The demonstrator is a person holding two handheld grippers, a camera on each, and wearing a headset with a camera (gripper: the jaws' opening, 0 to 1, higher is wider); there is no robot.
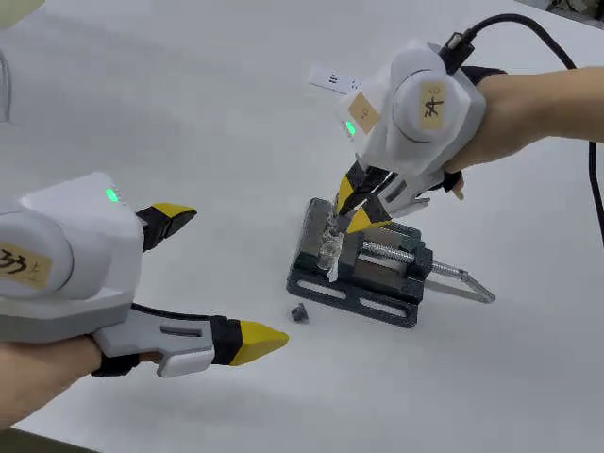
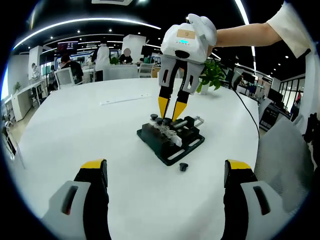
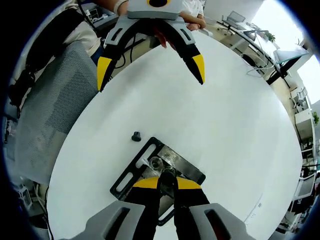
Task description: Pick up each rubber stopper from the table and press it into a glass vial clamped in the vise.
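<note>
A black vise (image 1: 377,276) sits mid-table with clear glass vials (image 1: 329,250) clamped in its jaws. My right gripper (image 1: 353,208) hangs right over those vials, pointing down. In the right gripper view it (image 3: 167,183) is shut on a dark rubber stopper (image 3: 167,179), just above the vise (image 3: 131,174) and beside an open vial mouth (image 3: 156,162). Some vials carry dark stoppers (image 2: 160,120). A loose stopper (image 1: 299,312) lies on the table in front of the vise. My left gripper (image 1: 219,277) is open and holds nothing, low at the near left.
The vise's screw handle (image 1: 461,277) sticks out to the right. A white paper strip (image 1: 332,80) lies behind the vise. A black cable (image 1: 557,57) runs from the right gripper. A mesh chair (image 3: 50,105) stands past the table edge.
</note>
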